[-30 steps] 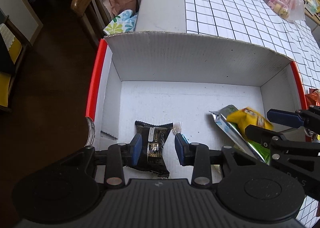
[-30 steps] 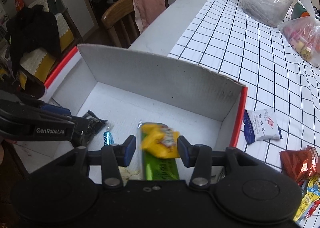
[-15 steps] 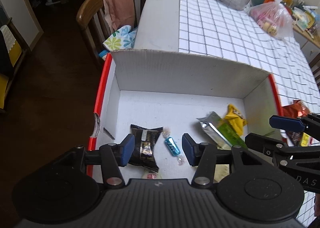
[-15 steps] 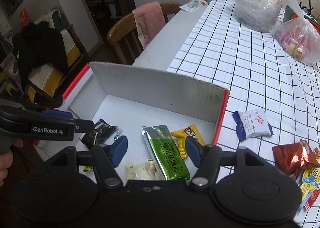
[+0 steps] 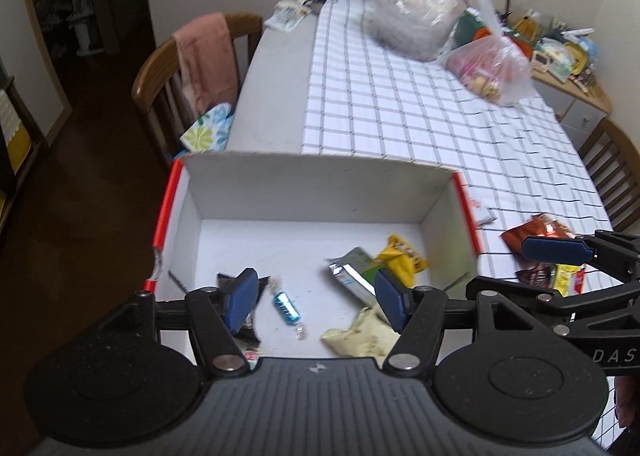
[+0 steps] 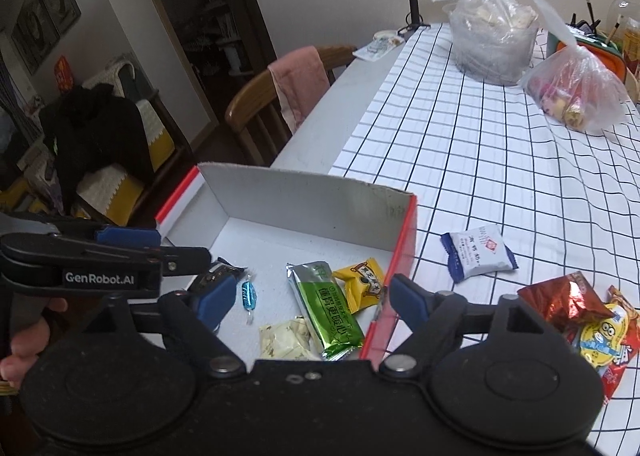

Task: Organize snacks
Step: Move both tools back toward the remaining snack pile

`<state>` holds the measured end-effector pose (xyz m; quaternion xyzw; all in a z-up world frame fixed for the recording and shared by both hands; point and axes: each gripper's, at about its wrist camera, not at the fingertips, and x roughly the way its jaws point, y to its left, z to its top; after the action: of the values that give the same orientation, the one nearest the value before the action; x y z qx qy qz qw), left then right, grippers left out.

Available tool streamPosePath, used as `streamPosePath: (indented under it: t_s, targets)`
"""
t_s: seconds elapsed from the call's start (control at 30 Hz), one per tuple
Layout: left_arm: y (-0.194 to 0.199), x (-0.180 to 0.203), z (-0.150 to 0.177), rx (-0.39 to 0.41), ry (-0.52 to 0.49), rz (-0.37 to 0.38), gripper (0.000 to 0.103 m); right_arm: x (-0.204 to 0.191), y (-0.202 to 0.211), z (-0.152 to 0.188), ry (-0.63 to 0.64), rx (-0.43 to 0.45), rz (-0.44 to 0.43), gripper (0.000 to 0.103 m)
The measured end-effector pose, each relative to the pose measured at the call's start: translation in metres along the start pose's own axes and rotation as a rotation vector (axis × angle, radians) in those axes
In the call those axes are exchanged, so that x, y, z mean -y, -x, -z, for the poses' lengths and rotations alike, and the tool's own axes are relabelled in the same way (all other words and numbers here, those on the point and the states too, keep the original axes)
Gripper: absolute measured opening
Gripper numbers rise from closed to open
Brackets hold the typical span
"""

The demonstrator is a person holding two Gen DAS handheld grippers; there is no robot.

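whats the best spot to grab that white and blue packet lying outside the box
The white and blue packet lies flat on the checked tablecloth, clear of the box and of the red bag. Probably best to bring the right hand-held gripper, now open and empty, from above and pinch across the puffy middle, pads on its two long plain edges rather than on the crimped blue ends.

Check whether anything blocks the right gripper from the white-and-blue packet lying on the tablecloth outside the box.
Nothing visible does. The right gripper is open and empty above the box's right edge; its jaws have just been opening. The packet lies alone on bare tablecloth just right of the box wall, clear of the red bag.
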<state>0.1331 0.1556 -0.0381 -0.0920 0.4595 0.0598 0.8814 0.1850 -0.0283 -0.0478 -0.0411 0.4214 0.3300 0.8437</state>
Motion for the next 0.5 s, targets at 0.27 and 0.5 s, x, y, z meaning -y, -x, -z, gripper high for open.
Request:
streamPosePath:
  t_s: [0.27, 0.5]
  targets:
    - [0.019, 0.041, 0.005, 0.082, -0.034, 0.029, 0.073, 0.024, 0.038, 0.012, -0.020, 0.063, -0.019, 0.101]
    - [0.021, 0.085, 0.011, 0.119, -0.065, 0.063, 0.074, 0.062, 0.065, 0.027, -0.044, 0.082, 0.029, 0.103]
